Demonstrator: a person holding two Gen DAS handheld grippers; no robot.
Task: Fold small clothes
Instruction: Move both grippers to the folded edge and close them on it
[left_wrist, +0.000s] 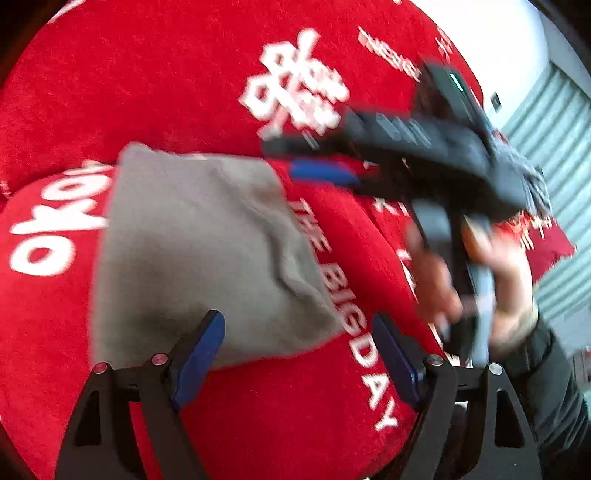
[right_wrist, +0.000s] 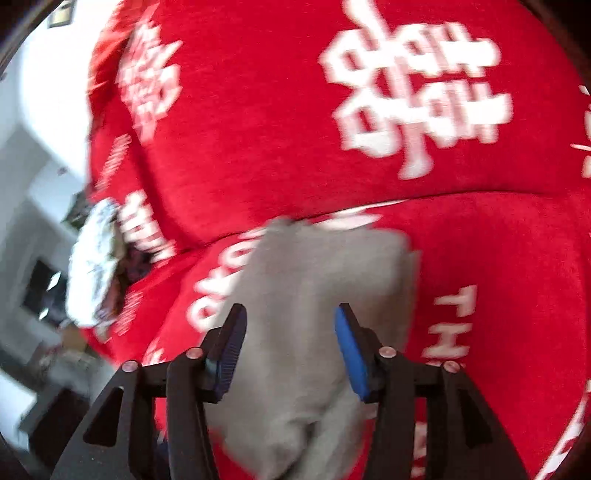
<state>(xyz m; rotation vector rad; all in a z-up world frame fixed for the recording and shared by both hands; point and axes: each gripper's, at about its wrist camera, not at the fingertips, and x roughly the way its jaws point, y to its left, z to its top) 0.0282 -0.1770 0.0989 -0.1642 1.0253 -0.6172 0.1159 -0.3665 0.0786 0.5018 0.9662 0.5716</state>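
Grey folded garment (left_wrist: 199, 254), slightly rumpled, lying on red cloth (left_wrist: 147, 92)

Red cloth-covered surface (left_wrist: 184, 85) with white lettering, folded grey garment (left_wrist: 199, 251) lying on it

I get bright, even daylight in both views, blown out white toward the upper corners. Motion blur smears the right gripper (left_wrist: 314, 162) in the left view and the red cover's (right_wrist: 258, 129) lettering. Fisheye bending and dark vignetting crowd the edges.
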